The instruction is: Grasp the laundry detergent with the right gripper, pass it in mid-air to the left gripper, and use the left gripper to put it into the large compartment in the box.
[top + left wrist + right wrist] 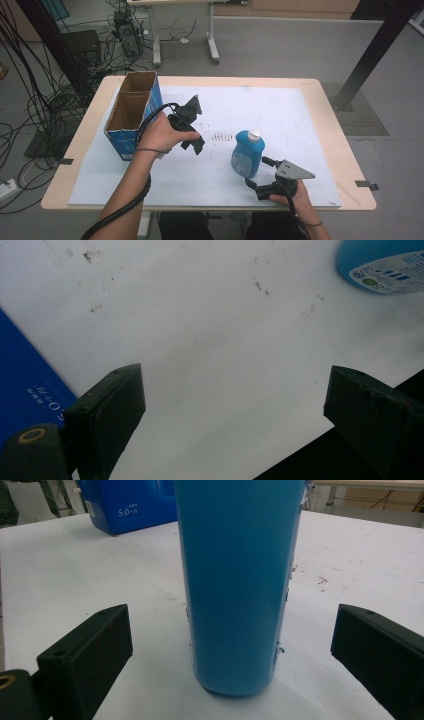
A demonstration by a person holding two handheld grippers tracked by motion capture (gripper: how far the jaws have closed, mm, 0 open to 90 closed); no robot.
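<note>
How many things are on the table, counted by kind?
Blue bottle: 1
Blue cardboard box: 1
Grippers, the left gripper and the right gripper, both open: 2
Total: 4

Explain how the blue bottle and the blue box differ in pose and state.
The bottle stands upright near the right gripper, whose open jaws flank it without touching; the box stands at the table's left edge, beside the left gripper. The bottle is closed by a white cap; the box is open on top, showing its brown inside. The bottle is rounded, the box angular. Both are blue and rest on the white sheet.
</note>
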